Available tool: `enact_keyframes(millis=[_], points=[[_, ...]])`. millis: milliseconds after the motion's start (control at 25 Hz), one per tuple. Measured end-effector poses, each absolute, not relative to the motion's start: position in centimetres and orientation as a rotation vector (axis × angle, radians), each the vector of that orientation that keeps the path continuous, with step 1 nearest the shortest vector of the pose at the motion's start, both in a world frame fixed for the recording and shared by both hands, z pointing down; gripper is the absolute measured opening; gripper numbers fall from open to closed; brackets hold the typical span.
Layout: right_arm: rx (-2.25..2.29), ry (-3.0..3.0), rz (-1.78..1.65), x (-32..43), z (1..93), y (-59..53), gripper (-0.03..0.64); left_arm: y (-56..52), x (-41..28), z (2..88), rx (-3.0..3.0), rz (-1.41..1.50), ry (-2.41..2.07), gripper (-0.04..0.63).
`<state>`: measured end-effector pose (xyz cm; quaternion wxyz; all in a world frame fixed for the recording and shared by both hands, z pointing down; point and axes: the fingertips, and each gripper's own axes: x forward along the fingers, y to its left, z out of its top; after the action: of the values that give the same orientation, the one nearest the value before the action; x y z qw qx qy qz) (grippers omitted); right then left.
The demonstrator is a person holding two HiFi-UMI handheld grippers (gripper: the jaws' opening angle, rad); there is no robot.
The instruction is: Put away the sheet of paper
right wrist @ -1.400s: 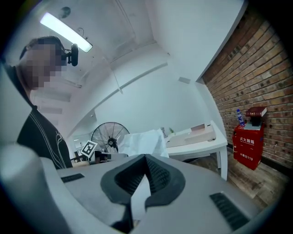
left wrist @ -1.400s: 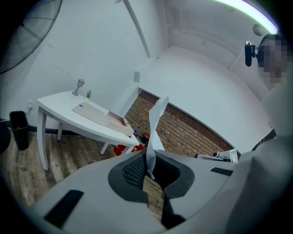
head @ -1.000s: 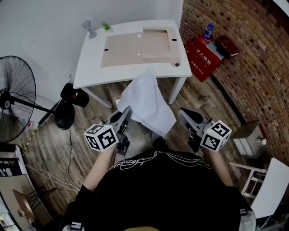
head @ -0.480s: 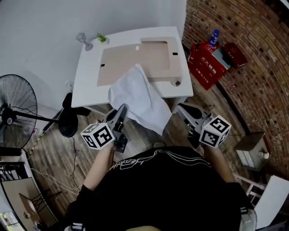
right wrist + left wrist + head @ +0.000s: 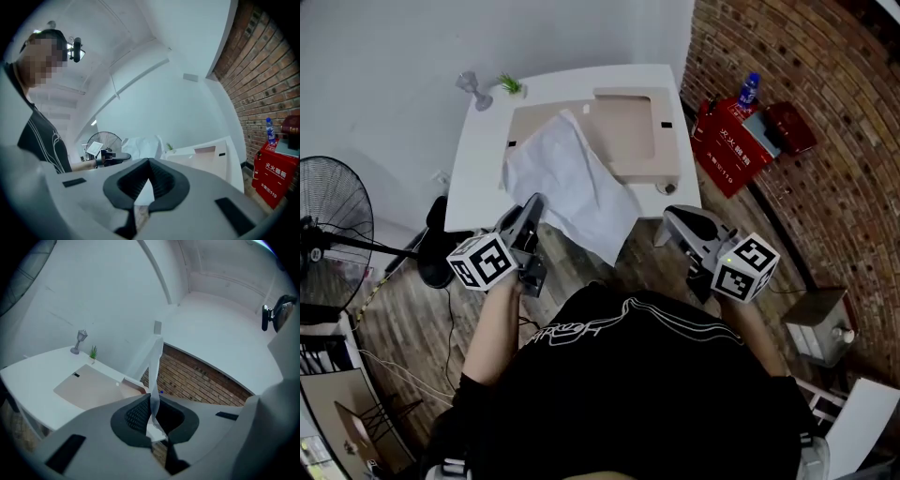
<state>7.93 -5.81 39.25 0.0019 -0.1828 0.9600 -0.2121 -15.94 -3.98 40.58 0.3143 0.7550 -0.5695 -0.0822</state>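
The white sheet of paper (image 5: 567, 178) hangs crumpled from my left gripper (image 5: 532, 208), and its far part lies over the front of the white table (image 5: 483, 150) and the beige board (image 5: 628, 131). Seen along the left gripper (image 5: 152, 401), the jaws are shut on the sheet (image 5: 156, 362), which rises edge-on between the pads. My right gripper (image 5: 667, 220) hovers at the table's front right corner, a little clear of the sheet's right edge. Its jaws (image 5: 149, 163) meet at the tips. The right gripper view shows the paper (image 5: 143, 146) off to its left.
A small plant (image 5: 511, 86) and a grey goblet (image 5: 472, 89) stand at the table's back left. A red box (image 5: 727, 155) with a blue bottle (image 5: 750, 89) sits by the brick wall on the right. A floor fan (image 5: 328, 225) stands at the left.
Both grippers and the person have moved toward the table. The sheet, which hung in front of the table, now reaches over its front edge onto the beige board.
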Motion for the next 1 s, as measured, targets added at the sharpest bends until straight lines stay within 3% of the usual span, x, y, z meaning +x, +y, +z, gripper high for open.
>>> enact_keyframes(millis=[1000], points=[[-0.799, 2.994, -0.690, -2.0, 38.7, -18.5, 0.002, -21.0, -27.4, 40.4, 2.138, -0.169, -1.333, 0.040]])
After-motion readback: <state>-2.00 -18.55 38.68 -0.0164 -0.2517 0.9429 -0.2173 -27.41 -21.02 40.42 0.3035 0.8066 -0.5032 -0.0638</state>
